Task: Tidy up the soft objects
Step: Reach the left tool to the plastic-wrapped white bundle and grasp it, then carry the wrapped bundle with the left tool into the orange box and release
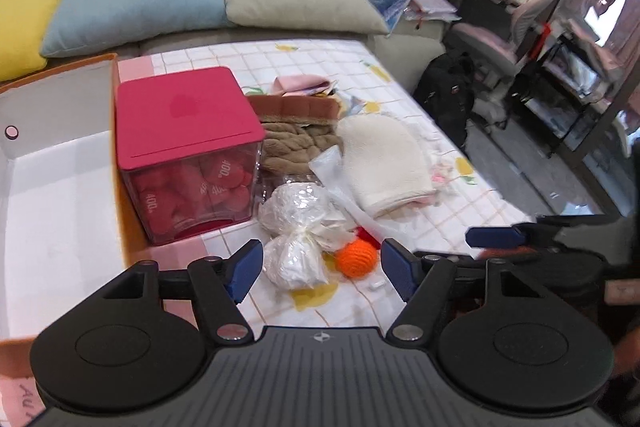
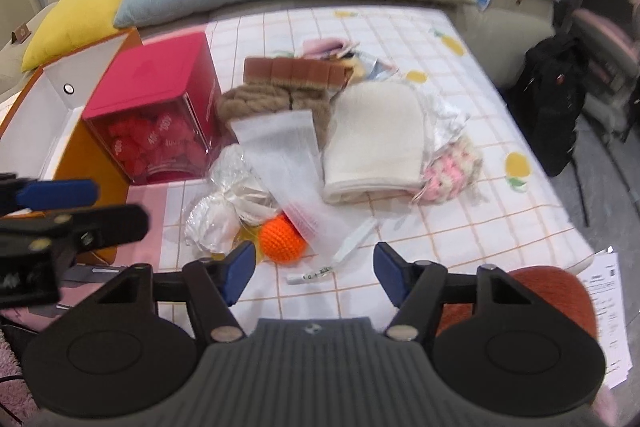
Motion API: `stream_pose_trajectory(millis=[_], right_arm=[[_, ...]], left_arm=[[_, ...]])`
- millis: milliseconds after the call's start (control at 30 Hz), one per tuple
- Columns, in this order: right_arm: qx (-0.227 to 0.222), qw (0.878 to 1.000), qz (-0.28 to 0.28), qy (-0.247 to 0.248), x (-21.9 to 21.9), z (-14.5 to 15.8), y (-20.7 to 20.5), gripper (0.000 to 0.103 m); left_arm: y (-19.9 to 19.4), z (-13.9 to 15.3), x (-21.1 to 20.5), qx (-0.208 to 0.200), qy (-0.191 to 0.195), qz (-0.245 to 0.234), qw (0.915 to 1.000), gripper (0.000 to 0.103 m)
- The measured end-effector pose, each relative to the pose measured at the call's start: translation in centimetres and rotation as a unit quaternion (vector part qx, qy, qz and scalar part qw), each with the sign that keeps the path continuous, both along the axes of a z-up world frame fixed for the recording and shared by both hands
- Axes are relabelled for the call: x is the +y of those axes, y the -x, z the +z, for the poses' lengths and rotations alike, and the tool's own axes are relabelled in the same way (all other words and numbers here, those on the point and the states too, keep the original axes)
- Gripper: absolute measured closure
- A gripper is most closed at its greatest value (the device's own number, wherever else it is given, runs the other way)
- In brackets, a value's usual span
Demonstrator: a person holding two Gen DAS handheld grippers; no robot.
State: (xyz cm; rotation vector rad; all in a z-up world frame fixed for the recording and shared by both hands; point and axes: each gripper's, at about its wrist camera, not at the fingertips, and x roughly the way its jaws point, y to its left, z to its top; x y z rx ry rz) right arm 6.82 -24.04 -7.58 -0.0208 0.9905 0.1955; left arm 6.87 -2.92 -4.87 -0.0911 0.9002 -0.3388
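A pile of soft things lies on the checked cloth: an orange crochet ball, white stuffing bags, a cream folded towel, a brown knit piece, a clear zip bag and a pink-white crochet piece. My left gripper is open and empty, just short of the lower white bag and the ball. My right gripper is open and empty, just short of the ball.
An open orange box with a white inside stands at the left, beside a red-lidded clear box of red hearts. Cushions line a sofa behind. A small white tube lies on the cloth. Orange yarn sits at my right.
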Motion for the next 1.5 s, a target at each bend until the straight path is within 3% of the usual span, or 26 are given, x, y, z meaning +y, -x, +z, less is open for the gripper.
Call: stream_pose_trajectory(millis=[133, 300, 433, 600, 700, 767, 900, 967, 1100, 1300, 1333, 1500], right_arm=[[0.018, 1.000, 0.017, -0.004, 0.1, -1.4, -1.7, 0.049], [0.045, 0.999, 0.027, -0.005, 0.1, -3.3, -3.6, 0.051], [0.040, 0.999, 0.026, 0.025, 0.7, -4.1, -4.5, 0.052], [0.026, 0.999, 0.025, 0.037, 1.0, -5.0, -5.5, 0.058], [0.023, 0.999, 0.027, 0.030, 0.9, -5.1, -5.6, 0.070], [0.024, 0.999, 0.028, 0.014, 0.7, -5.0, -5.7, 0.090], [0.028, 0.999, 0.016, -0.015, 0.1, -5.0, -5.7, 0.101], [0.021, 0.999, 0.010, -0.026, -0.2, -4.7, -5.6, 0.103], [0.001, 0.999, 0.007, -0.033, -0.3, -4.0, -5.0, 0.103], [-0.034, 0.998, 0.009, -0.047, -0.5, -2.4, -3.7, 0.103], [-0.040, 0.998, 0.011, -0.046, -0.4, -2.1, -3.5, 0.103], [-0.059, 0.997, 0.027, -0.042, 0.3, -0.8, -2.8, 0.103]], left_arm=[[-2.1, -1.8, -1.0, 0.026, -0.016, 0.000, 0.9995, 0.027], [-4.6, -3.7, -1.6, 0.066, -0.024, -0.006, 0.9975, 0.026], [-6.1, -5.0, -1.8, 0.087, -0.038, -0.012, 0.9954, 0.026], [-7.5, -6.1, -1.5, 0.112, -0.027, -0.004, 0.9933, 0.024], [-8.0, -6.6, -1.6, 0.120, -0.020, -0.002, 0.9926, 0.024], [-8.2, -7.0, -1.5, 0.129, -0.011, 0.004, 0.9916, 0.024], [-8.6, -8.0, -1.5, 0.151, 0.006, 0.015, 0.9884, 0.026], [-8.4, -8.4, -1.9, 0.150, -0.009, 0.011, 0.9886, 0.036], [-7.7, -8.2, -1.5, 0.138, 0.003, 0.022, 0.9902, 0.048], [-6.1, -5.7, -0.7, 0.105, 0.007, 0.033, 0.9939, 0.052], [-5.7, -5.3, -0.5, 0.099, 0.008, 0.036, 0.9944, 0.061], [-4.0, -3.2, 0.6, 0.069, 0.019, 0.049, 0.9962, 0.061]])
